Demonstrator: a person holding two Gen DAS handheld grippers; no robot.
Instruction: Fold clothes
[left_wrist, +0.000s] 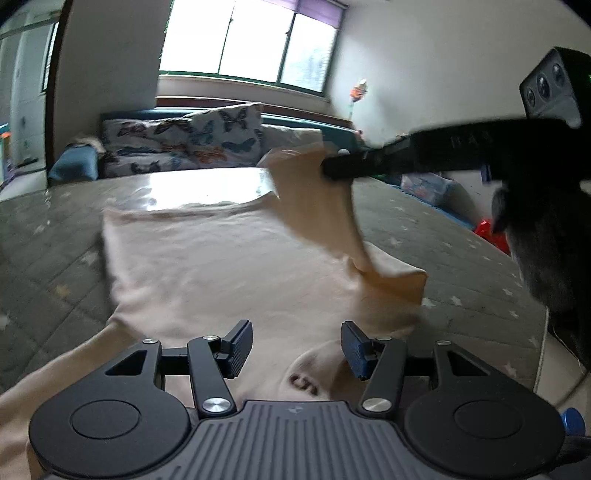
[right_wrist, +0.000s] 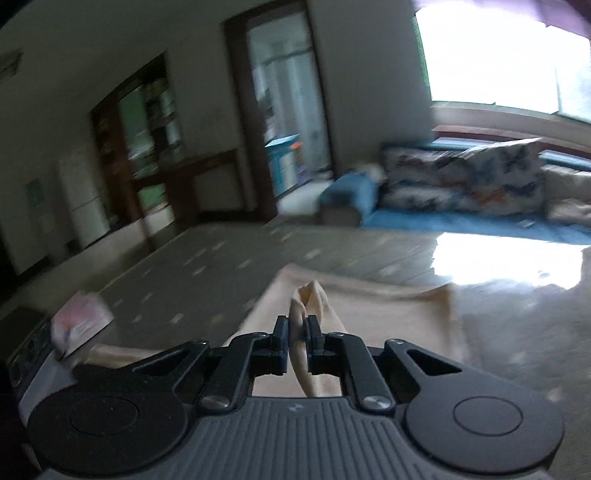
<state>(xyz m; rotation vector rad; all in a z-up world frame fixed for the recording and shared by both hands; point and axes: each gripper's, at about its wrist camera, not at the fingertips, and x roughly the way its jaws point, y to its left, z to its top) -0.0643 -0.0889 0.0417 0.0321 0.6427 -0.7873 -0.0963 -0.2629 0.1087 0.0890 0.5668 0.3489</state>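
Grey star-print mat (left_wrist: 424, 229) bears beige garment (left_wrist: 221, 266); right tongs (right_wrist: 297, 332) pinch it, left tongs (left_wrist: 297, 345) gape.

Low in the left wrist view, dark marks resembling "CJ" stand on the beige garment (left_wrist: 229, 266) near its neck (blurred, so the reading is unsure), and faint pale letters on the right hand-held gripper (left_wrist: 332, 171), at right, cannot be made out.

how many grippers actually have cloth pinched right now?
1. The right gripper is shut on a fold of the beige shirt, lifted above the table. The left gripper hovers open over the collar, holding nothing.
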